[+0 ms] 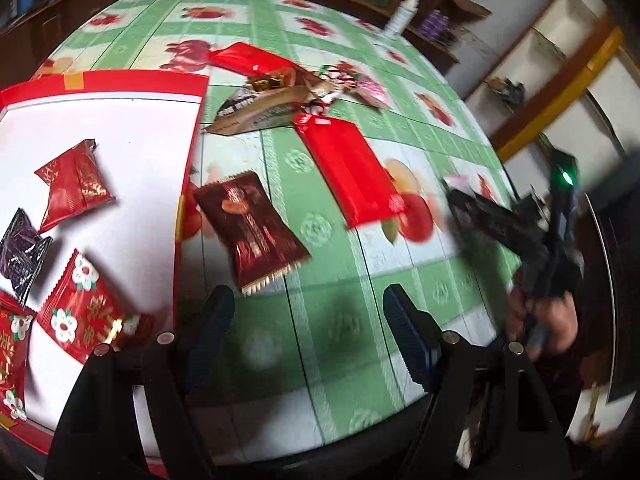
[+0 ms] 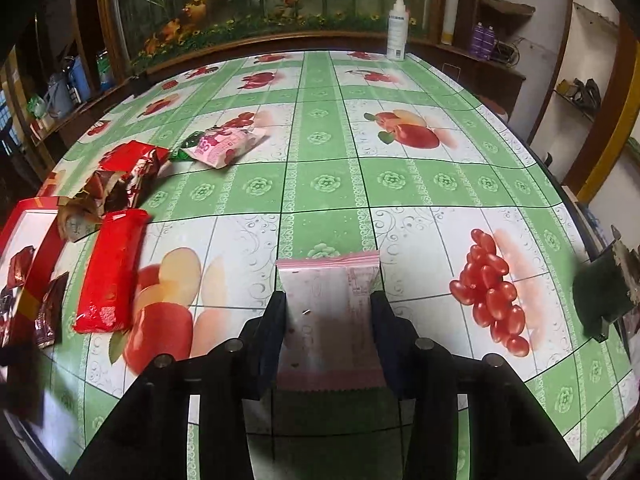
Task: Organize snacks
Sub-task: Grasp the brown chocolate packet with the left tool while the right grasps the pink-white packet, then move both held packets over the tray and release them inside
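The right gripper (image 2: 328, 312) squeezes the pink packet (image 2: 328, 292) by its sides, between its fingers. It looks light, soft and crinkly; hold gently. The left gripper (image 1: 308, 312) is wide open, empty.

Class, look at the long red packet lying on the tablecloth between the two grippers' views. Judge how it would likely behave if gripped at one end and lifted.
The long red packet looks glossy, so the pads may slip on it. It lies flat and keeps a straight, boxy outline, so it is probably fairly stiff and would droop little. It has flat faces, so rolling seems unlikely.
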### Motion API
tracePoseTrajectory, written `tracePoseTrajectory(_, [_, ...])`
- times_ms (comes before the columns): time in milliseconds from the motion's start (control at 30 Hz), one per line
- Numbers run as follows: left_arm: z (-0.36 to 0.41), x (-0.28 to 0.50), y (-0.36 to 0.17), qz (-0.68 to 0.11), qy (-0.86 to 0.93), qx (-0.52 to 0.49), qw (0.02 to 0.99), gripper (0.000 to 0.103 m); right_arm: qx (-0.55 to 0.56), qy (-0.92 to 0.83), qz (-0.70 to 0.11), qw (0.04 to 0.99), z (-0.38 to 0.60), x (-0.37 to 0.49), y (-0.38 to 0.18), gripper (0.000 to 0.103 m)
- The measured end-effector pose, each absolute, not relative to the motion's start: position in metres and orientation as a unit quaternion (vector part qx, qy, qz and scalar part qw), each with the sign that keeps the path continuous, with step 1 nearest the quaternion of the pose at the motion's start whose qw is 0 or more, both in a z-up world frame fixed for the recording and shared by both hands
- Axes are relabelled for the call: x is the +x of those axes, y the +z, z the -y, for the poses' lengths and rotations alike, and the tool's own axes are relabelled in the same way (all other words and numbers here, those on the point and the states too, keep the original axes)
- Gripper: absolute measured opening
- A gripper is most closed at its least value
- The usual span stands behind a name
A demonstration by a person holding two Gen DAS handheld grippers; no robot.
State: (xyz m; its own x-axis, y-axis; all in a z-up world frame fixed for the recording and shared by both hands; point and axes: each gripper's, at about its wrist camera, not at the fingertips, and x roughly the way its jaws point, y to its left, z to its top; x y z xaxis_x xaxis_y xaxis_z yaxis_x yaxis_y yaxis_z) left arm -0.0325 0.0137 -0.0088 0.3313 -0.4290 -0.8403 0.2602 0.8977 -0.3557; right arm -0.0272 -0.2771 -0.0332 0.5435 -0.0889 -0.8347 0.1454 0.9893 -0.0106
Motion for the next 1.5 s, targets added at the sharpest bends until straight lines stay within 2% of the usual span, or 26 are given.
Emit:
tracePoseTrajectory(300, [0.001, -0.002, -0.015, -0.553, -0.157, -0.088, 0.814, 0.077, 0.048, -0.048, -0.471, 0.88, 0.28, -0.027, -0.032, 0.052])
tracePoseTrajectory(433, [-0.006, 0.011, -0.015, -0.561, -0.14, -0.111, 0.809, 0.077, 0.058, -0.042, -0.468, 0.881, 0.283, -0.027, -0.032, 0.052])
tracePoseTrajectory(667, [0.007, 0.014, -0.017, -0.546, -0.134, -0.051, 0.825, 0.076, 0.067, -0.035, -0.467, 0.881, 0.284, -0.027, -0.031, 0.053])
tracePoseTrajectory(700, [0.008, 0.014, -0.018, -0.54, -0.135, -0.037, 0.83, 0.069, 0.067, -0.035, -0.466, 0.881, 0.285, -0.027, -0.031, 0.053])
tracePoseTrajectory(733, [0.008, 0.015, -0.018, -0.533, -0.132, -0.024, 0.836, 0.052, 0.068, -0.035, -0.466, 0.881, 0.285, -0.027, -0.031, 0.053])
tracePoseTrajectory(767, [0.008, 0.016, -0.018, -0.524, -0.132, -0.011, 0.841, 0.041, 0.067, -0.035, -0.467, 0.881, 0.284, -0.027, -0.031, 0.053])
tracePoseTrajectory(833, [0.003, 0.021, -0.018, -0.515, -0.14, -0.014, 0.846, 0.032, 0.064, -0.036, -0.467, 0.881, 0.283, -0.027, -0.032, 0.053])
tracePoseTrajectory(1200, [0.009, -0.001, -0.018, -0.499, -0.177, 0.023, 0.848, 0.03, 0.025, -0.05, -0.472, 0.88, 0.269, -0.028, -0.032, 0.04])
tracePoseTrajectory(1367, [0.009, -0.023, -0.017, -0.503, -0.213, 0.023, 0.837, 0.03, 0.066, -0.023, -0.476, 0.877, 0.274, -0.037, -0.027, 0.037])
tracePoseTrajectory(1500, [0.009, -0.038, -0.017, -0.506, -0.235, 0.017, 0.83, 0.03, 0.158, 0.043, -0.483, 0.86, 0.285, -0.045, -0.025, 0.036])
